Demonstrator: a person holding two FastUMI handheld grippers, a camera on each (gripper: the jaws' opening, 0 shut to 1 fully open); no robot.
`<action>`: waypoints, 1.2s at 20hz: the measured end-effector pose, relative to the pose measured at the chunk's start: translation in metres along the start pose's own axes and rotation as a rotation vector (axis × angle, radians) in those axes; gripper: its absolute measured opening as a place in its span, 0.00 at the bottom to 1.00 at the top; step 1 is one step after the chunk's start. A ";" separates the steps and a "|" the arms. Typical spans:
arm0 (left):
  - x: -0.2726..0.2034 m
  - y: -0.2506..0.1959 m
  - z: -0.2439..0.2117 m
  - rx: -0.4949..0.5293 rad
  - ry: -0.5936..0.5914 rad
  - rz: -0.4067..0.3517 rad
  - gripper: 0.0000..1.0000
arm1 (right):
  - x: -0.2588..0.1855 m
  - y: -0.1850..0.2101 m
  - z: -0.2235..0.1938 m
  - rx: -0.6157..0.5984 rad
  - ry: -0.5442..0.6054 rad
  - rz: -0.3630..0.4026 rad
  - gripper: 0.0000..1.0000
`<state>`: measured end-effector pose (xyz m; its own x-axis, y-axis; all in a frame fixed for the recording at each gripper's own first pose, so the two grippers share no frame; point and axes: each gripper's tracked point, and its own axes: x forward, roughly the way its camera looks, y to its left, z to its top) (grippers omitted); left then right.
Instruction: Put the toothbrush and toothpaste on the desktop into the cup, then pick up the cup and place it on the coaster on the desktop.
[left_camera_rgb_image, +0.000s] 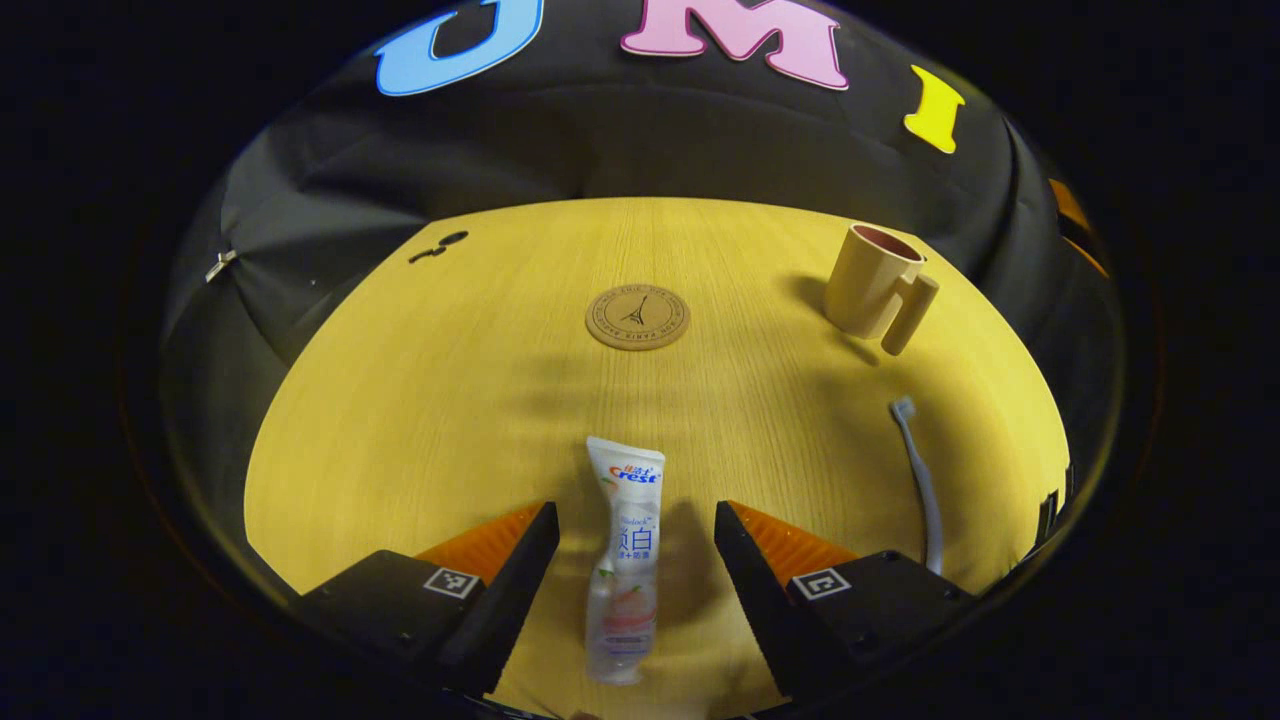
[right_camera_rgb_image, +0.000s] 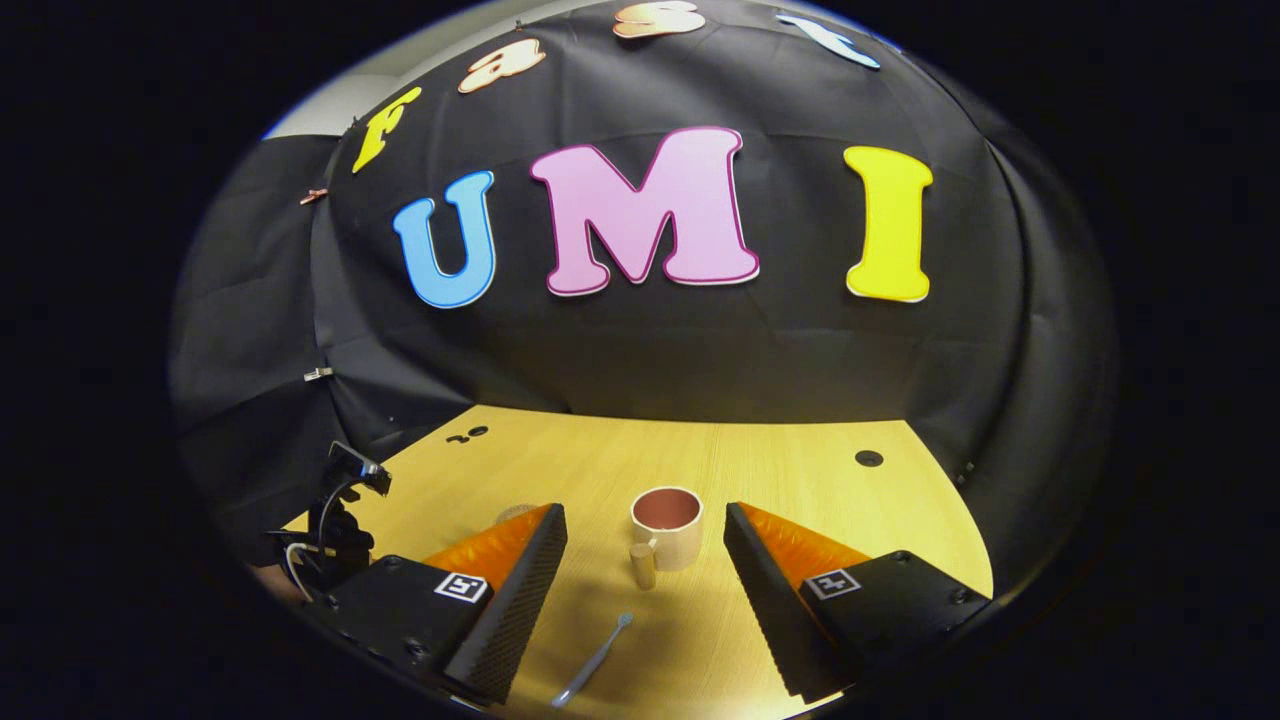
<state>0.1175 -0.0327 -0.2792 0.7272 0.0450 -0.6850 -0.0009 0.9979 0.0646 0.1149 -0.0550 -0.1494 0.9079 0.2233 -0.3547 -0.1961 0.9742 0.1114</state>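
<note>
White toothpaste (left_camera_rgb_image: 624, 560) is lying on the table (left_camera_rgb_image: 420, 400) between the left gripper (left_camera_rgb_image: 636, 560)'s wide-open jaws, untouched. Beyond them the coaster (left_camera_rgb_image: 638, 317) is sitting bare; the toothbrush (left_camera_rgb_image: 922, 480) and cup (left_camera_rgb_image: 872, 283) are lying off to their right. The right gripper (right_camera_rgb_image: 645, 585), jaws gaping and holding nothing, is framing the toothbrush (right_camera_rgb_image: 595, 660) near and the cup (right_camera_rgb_image: 667, 528) farther. Nothing is done yet. Open table is surrounding everything; edges are lying well off.

Toothpaste (left_camera_rgb_image: 625, 560): "Crest" brand. Coaster (left_camera_rgb_image: 637, 317): Eiffel Tower drawing, ring lettering unreadable.
</note>
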 end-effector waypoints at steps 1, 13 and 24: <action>0.003 0.001 -0.002 0.001 0.014 0.009 0.96 | 0.004 -0.002 -0.002 0.007 0.008 0.004 0.98; 0.015 0.012 -0.006 -0.035 0.091 0.001 0.39 | 0.019 -0.011 -0.069 0.128 0.186 -0.010 0.99; 0.006 0.010 -0.009 -0.009 0.114 -0.036 0.24 | -0.003 0.009 -0.167 0.176 0.458 -0.116 0.99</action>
<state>0.1156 -0.0217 -0.2890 0.6440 0.0135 -0.7649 0.0171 0.9993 0.0320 0.0483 -0.0415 -0.3025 0.6562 0.1438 -0.7407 -0.0025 0.9821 0.1884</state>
